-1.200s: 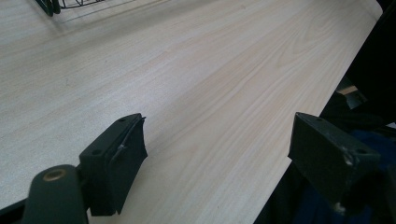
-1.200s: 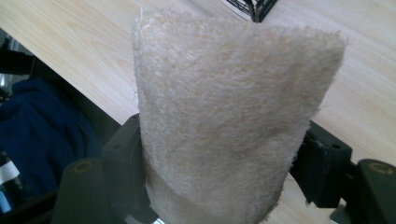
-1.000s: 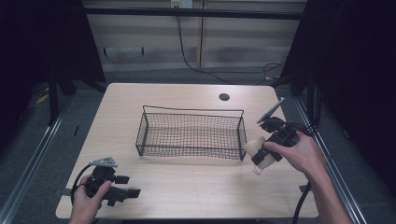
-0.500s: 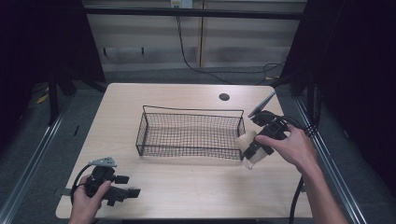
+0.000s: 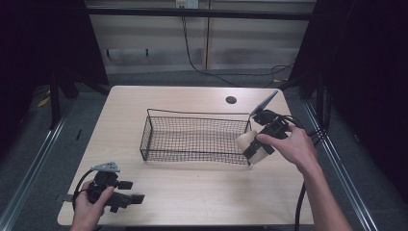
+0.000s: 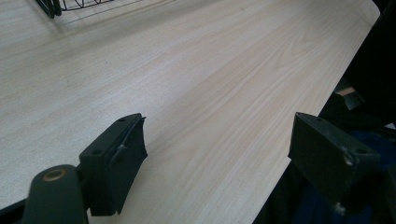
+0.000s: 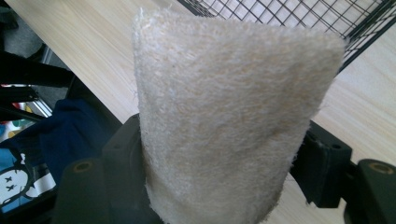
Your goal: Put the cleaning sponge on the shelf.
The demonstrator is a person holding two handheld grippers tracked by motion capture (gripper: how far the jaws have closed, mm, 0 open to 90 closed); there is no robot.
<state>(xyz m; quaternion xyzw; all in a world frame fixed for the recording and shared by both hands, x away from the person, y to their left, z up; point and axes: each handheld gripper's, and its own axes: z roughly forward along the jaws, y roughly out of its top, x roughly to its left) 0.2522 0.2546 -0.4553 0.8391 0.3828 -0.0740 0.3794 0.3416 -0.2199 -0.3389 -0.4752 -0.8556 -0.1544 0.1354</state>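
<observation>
Right tool (image 5: 254, 150) clamped on beige sponge (image 7: 229, 112) at wire basket's (image 5: 192, 139) right end — left tool (image 6: 219, 163) spread apart over surface (image 5: 202, 192).

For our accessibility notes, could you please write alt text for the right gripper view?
A cream, coarse-fibred sponge pad stands clamped between the right gripper's two black jaws. Behind it lie the light wooden table and a corner of the black wire basket.

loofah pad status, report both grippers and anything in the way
Right gripper shut on loofah pad, at wire basket's right end. Left gripper open, idle, low over table. Basket end wall ahead.
</observation>
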